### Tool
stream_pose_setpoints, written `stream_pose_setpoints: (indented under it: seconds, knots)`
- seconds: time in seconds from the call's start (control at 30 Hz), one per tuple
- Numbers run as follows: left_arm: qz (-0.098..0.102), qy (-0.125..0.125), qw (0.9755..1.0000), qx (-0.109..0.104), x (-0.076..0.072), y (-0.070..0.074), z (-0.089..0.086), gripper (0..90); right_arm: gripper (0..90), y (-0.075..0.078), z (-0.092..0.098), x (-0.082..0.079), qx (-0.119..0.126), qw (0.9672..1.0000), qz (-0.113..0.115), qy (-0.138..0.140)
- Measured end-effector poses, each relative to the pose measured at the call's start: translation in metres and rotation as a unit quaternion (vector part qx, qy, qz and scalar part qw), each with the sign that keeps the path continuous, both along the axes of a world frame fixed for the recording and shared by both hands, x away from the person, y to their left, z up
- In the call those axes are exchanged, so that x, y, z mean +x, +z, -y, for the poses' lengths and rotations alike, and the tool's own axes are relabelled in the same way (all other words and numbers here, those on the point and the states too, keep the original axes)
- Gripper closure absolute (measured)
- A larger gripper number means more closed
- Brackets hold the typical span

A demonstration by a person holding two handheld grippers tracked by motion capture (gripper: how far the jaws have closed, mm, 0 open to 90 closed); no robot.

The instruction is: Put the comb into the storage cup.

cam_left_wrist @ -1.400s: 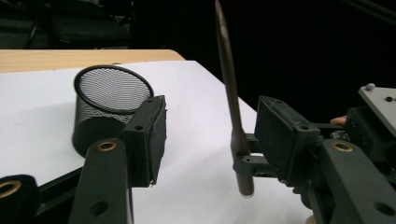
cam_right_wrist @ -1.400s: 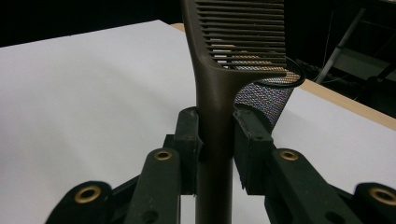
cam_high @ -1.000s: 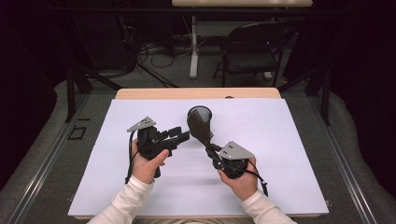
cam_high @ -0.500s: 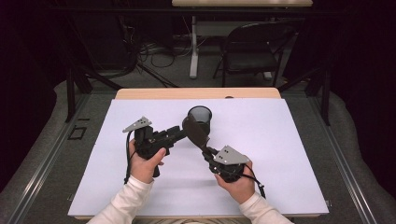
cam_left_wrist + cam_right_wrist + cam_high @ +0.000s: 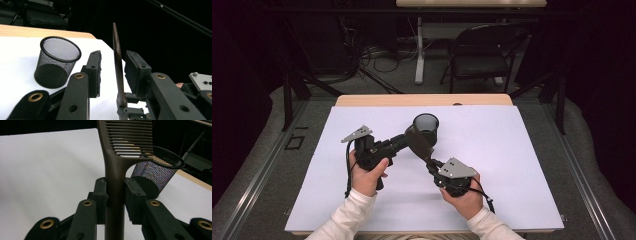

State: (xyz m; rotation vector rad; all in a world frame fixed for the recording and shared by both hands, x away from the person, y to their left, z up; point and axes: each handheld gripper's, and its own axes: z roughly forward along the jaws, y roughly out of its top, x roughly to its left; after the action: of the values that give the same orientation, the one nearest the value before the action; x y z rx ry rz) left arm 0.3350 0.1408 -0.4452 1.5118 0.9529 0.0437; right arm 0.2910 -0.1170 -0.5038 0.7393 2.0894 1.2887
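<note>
A dark brown wide-toothed comb is held above the white table by its handle, with my right gripper shut on it. In the right gripper view both pads press the comb's handle and its teeth rise above my right gripper. My left gripper reaches in from the left around the comb's head. In the left gripper view the comb stands edge-on between the pads of my left gripper; its jaws have just been closing, and a gap still shows on the left side. A black mesh cup stands upright just behind.
The white sheet covers most of the wooden table, whose far edge shows bare. The mesh cup stands near that far edge. Beyond the table are a folding chair and cables on a dark floor.
The right hand has drawn the comb down and slightly left, uncovering the mesh cup. The left gripper's jaws have narrowed around the comb's head.
</note>
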Motion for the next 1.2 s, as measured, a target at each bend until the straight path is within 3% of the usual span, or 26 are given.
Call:
stream_pose_setpoints:
  seconds: [0.63,1.0,1.2]
  knots:
    - [-0.013,0.005,0.9997,-0.022,-0.0021,-0.0044,0.0028,75.8,72.5,-0.0021,-0.0031,-0.0005,0.004,1.0000,-0.005,0.002]
    - [-0.034,0.004,0.9981,-0.051,-0.0013,-0.0075,0.0012,82.5,72.5,-0.0033,-0.0044,-0.0007,0.004,1.0000,-0.005,0.001]
    - [-0.038,0.005,0.9977,-0.055,-0.0012,-0.0082,0.0012,83.6,72.5,-0.0039,-0.0046,-0.0003,0.002,1.0000,-0.006,0.002]
